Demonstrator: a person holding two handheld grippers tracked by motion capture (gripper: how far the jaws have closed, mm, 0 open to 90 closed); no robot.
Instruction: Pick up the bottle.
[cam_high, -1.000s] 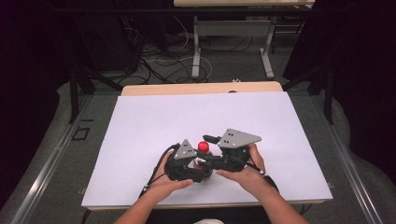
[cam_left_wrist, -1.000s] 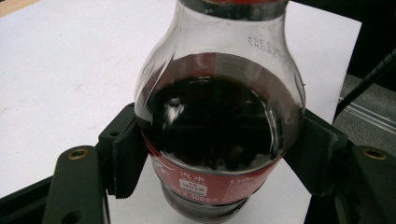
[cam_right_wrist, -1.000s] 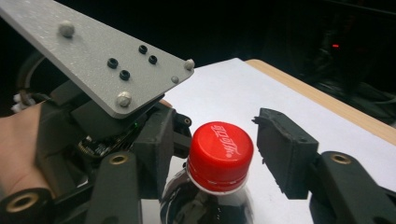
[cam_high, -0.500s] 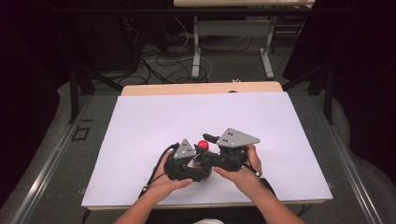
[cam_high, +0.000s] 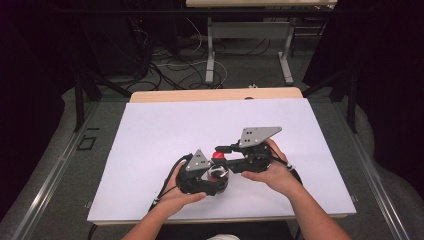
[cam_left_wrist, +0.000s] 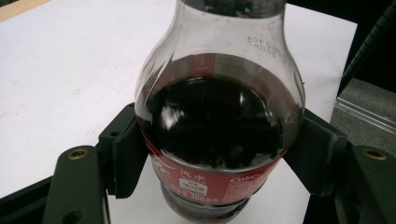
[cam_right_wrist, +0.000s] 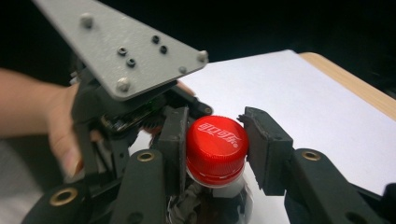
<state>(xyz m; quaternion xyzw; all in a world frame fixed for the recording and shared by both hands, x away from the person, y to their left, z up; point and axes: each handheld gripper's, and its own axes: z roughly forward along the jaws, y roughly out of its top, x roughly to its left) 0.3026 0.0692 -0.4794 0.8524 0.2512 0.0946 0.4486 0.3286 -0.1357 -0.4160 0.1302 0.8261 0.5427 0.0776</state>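
Left hand-held gripper (cam_high: 212, 182) clamps cola bottle (cam_left_wrist: 219, 126) at label height, pads pressed on both sides; bottle stands upright on white table (cam_high: 150, 135), near its front edge. Bottle neck cut off at top of left gripper view, base partly hidden behind jaws. Red label upside-down there, "300" legible, rest too small to read; embossed code on shoulder unclear. Right hand-held gripper (cam_right_wrist: 212, 149) just closed on red cap (cam_right_wrist: 216, 148), jaws at both sides; white script on cap blurred, unreadable.
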